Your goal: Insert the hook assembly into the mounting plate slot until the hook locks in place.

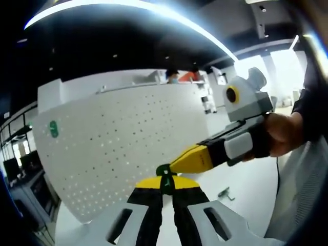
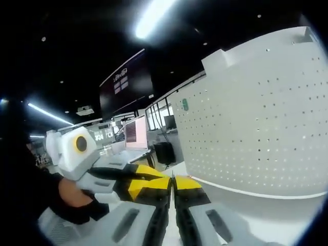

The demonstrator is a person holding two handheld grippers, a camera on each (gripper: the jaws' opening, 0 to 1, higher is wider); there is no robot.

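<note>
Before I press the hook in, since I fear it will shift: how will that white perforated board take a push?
The white perforated board stands upright on the table, so a high push may tip it. It looks thin and sheet-like, so it might flex. No clamp shows; it could slide.

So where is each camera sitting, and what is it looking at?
Left gripper view: rides on the left gripper, looking along its jaws at the white pegboard. A small green part sits at the tips, and the right gripper comes in, held by a hand.
Right gripper view: rides on the right gripper, facing the pegboard; the left gripper comes in.
Shared: the pegboard and both grippers meeting tip to tip.
</note>
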